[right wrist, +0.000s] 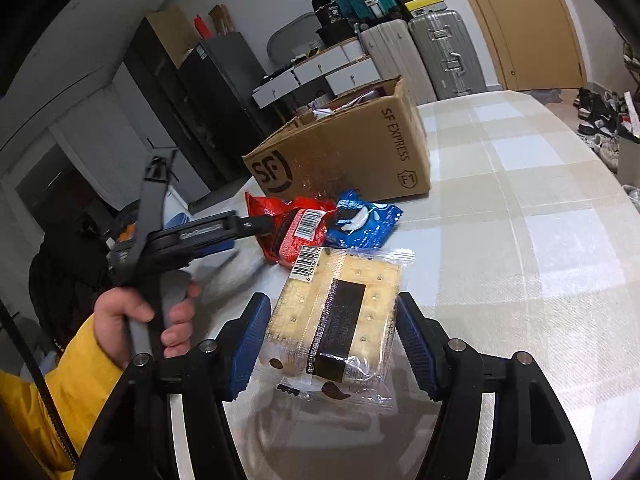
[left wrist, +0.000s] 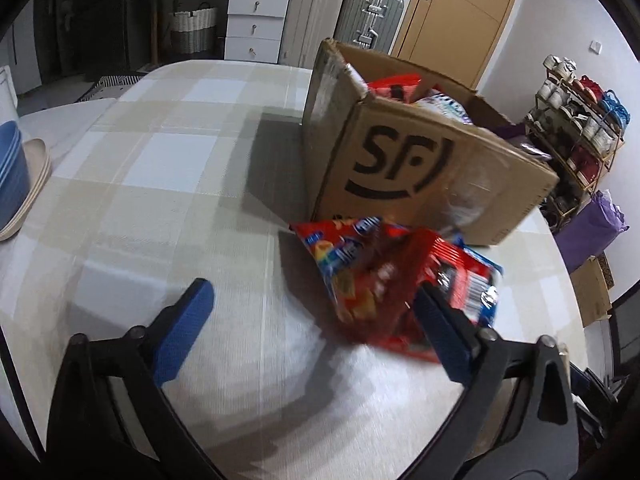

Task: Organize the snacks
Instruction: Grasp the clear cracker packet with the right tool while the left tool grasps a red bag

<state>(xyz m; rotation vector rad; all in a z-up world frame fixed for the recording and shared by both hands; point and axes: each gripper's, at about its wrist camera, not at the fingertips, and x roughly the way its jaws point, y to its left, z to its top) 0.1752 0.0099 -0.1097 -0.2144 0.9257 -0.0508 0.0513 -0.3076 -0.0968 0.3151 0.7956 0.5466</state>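
Note:
A cardboard SF box (left wrist: pixel 420 164) holding several snack packs stands on the checked table; it also shows in the right wrist view (right wrist: pixel 344 156). A red snack pack (left wrist: pixel 372 280) lies in front of it, with a blue cookie pack (right wrist: pixel 362 220) beside it. My left gripper (left wrist: pixel 316 296) is open, its right finger against the red pack (right wrist: pixel 288 228). My right gripper (right wrist: pixel 334 340) is open around a clear cracker pack (right wrist: pixel 340 320), its pads close to both sides.
Blue bowls on beige plates (left wrist: pixel 16 176) sit at the table's left edge. Drawers, suitcases (left wrist: pixel 368 12) and a door stand behind the table. A shoe rack (left wrist: pixel 576 128) is at the right. Checked tablecloth (right wrist: pixel 520 208) stretches right of the box.

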